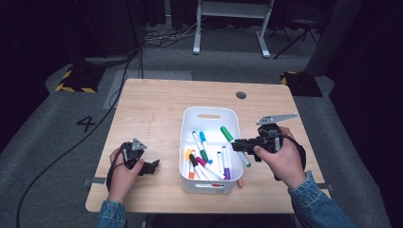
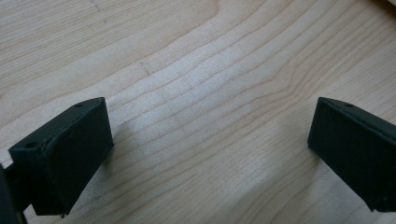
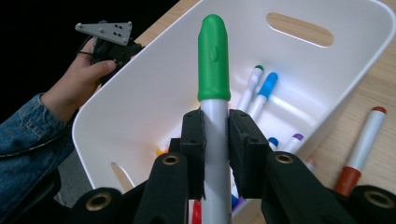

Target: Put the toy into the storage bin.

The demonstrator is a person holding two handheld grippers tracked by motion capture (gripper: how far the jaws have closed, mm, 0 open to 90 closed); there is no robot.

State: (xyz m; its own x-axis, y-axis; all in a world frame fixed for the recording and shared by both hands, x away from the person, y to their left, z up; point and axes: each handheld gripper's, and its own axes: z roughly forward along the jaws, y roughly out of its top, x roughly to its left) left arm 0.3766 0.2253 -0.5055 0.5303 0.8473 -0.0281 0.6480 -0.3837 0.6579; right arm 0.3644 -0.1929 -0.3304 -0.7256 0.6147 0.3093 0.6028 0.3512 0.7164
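From the high view, your right claw (image 1: 236,144) holds a green-capped marker (image 1: 234,140) over the white bin (image 1: 190,118), at the bin's 3 o'clock rim. Your left claw (image 1: 153,166) rests on the desk (image 1: 152,104), off toward the bin's 9 o'clock.

In the left gripper view, your left claw (image 2: 208,154) stands wide open with nothing between its jaws, just bare desk (image 2: 196,56).

In the right gripper view, your right claw (image 3: 215,140) is clamped on the marker's (image 3: 214,60) white barrel, its green cap pointing to 12 o'clock above the bin (image 3: 154,88). A red-capped marker (image 3: 362,149) lies on the desk at 3 o'clock, outside the bin.
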